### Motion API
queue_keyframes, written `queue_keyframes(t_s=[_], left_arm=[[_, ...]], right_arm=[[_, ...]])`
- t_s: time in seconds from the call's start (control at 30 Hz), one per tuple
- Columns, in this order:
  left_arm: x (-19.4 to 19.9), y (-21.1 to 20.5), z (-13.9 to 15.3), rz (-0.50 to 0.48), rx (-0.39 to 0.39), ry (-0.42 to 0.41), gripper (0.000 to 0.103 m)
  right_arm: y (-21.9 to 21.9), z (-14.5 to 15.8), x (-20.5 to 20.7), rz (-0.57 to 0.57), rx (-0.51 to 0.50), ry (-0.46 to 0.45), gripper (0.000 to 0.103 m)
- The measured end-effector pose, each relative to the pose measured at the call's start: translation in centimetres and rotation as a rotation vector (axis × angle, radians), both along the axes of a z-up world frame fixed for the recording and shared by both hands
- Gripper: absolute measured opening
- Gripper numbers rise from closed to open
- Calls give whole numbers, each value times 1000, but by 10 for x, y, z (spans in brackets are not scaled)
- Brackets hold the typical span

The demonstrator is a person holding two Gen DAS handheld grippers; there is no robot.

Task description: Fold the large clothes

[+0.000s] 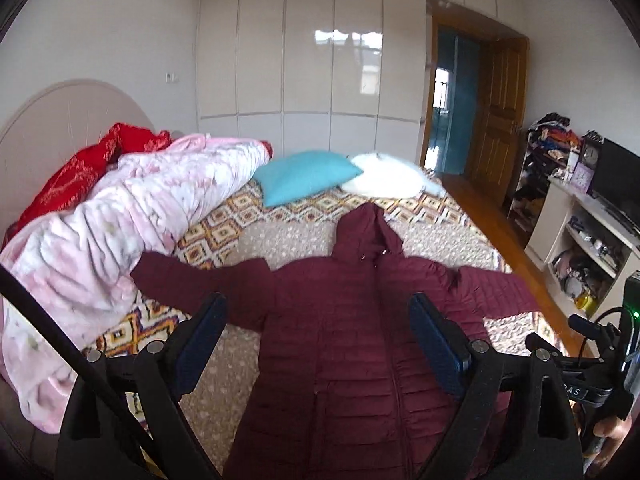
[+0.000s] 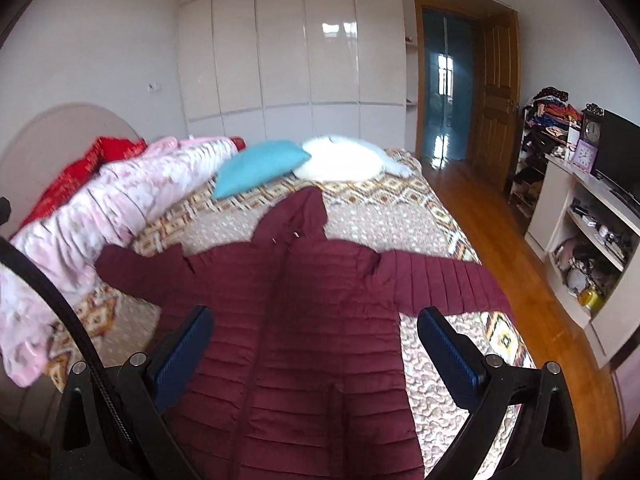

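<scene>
Coat point(image 1: 332, 320) lies flat on the bed point(image 1: 260, 248), front up, hood point(image 1: 366, 232) toward the pillows, both sleeves spread out sideways from the body. Left gripper point(image 1: 320, 336) hovers above the coat's middle, jaws wide, nothing between the pads; right gripper point(image 2: 316, 344) likewise wide and empty, above the coat's lower body. Judged step: start of folding, no fold made yet. To do it well: take one sleeve point(image 2: 448, 284) near the cuff, pinch a single padded layer fully between the pads, lift just enough to clear the coat, lay it straight across the chest, then do the other sleeve point(image 1: 192, 280); padded fabric springs back, so press it flat. Containers: white open shelf unit point(image 2: 576, 216), well to the right of the coat, holds mixed small items, too blurred to name; a rack point(image 2: 536, 152) beyond it carries stacked cloth.
</scene>
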State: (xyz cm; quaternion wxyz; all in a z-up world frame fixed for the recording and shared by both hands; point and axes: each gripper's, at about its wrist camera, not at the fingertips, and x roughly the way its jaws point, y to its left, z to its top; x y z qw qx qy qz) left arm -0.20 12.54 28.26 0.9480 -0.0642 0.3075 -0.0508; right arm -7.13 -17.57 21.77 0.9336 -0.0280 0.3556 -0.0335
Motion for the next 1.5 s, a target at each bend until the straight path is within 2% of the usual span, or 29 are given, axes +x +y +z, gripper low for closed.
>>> queue_keyframes(t_s=[0.13, 0.27, 0.4, 0.5, 0.63, 0.77, 0.87, 0.97, 1.07, 1.3, 1.4, 1.5], left_arm=[[37, 14, -62, 43, 9, 101, 91], [61, 25, -105, 74, -3, 176, 90], [79, 21, -138, 83, 19, 226, 90], [88, 14, -156, 73, 28, 257, 91], [108, 6, -180, 71, 56, 299, 91], [128, 14, -198, 86, 98, 315, 91], [147, 41, -209, 139, 105, 321, 91], [171, 85, -223, 232, 84, 333, 90], [198, 138, -239, 316, 51, 347, 89], [262, 273, -277, 499, -155, 377, 83], [283, 310, -294, 538, -245, 388, 83], [294, 330, -303, 545, -330, 381, 83]], right_arm=[[-15, -63, 6, -18, -26, 88, 103], [-34, -98, 18, -40, -25, 146, 103], [-71, -127, 43, -161, 0, 209, 102], [-109, -148, 59, -258, 30, 259, 94], [-135, -164, 73, -297, 54, 301, 88], [-142, -174, 80, -301, 21, 313, 87], [-142, -183, 85, -297, 11, 319, 87], [-130, -189, 89, -281, 18, 303, 87], [-103, -188, 95, -237, 44, 270, 88], [-32, -203, 113, -105, 122, 238, 89], [-9, -217, 120, -63, 96, 238, 89], [5, -227, 124, -34, 62, 245, 89]])
